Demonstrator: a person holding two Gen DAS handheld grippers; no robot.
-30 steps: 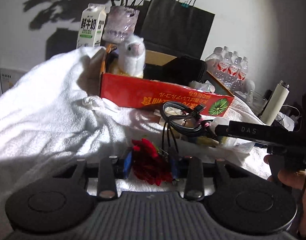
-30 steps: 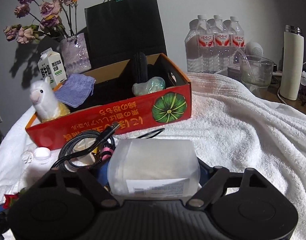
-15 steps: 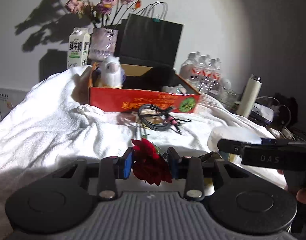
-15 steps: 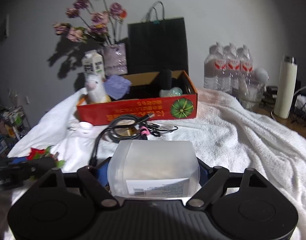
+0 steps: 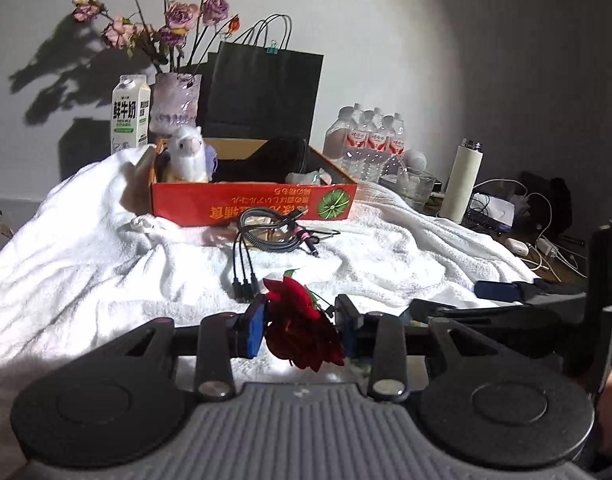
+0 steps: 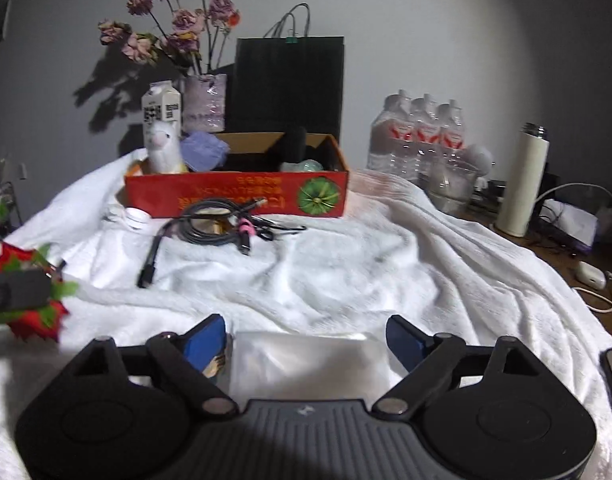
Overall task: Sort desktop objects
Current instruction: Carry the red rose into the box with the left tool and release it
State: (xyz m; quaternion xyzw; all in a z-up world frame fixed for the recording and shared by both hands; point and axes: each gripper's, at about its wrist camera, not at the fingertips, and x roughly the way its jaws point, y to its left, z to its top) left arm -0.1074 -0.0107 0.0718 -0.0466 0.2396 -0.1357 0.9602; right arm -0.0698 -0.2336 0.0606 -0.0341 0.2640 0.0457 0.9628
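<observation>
Red petals of a flower (image 5: 302, 320) sit pinched between the blue pads of the left gripper (image 5: 302, 322), which is closed on it and held level in front of the box (image 5: 250, 204), the coiled cable (image 5: 266, 232) lying on the towel (image 5: 86, 248) between flower and box. Nearer than the box on its right side, the right gripper (image 6: 306, 338) stands wide open, its pads apart from the translucent tub (image 6: 306, 360) lying between them on the towel. Behind the box stand a milk carton (image 5: 130, 112), a vase (image 5: 174, 102) and a black bag (image 5: 262, 92); right of it are bottles (image 6: 421, 136) and a flask (image 6: 521, 180).
</observation>
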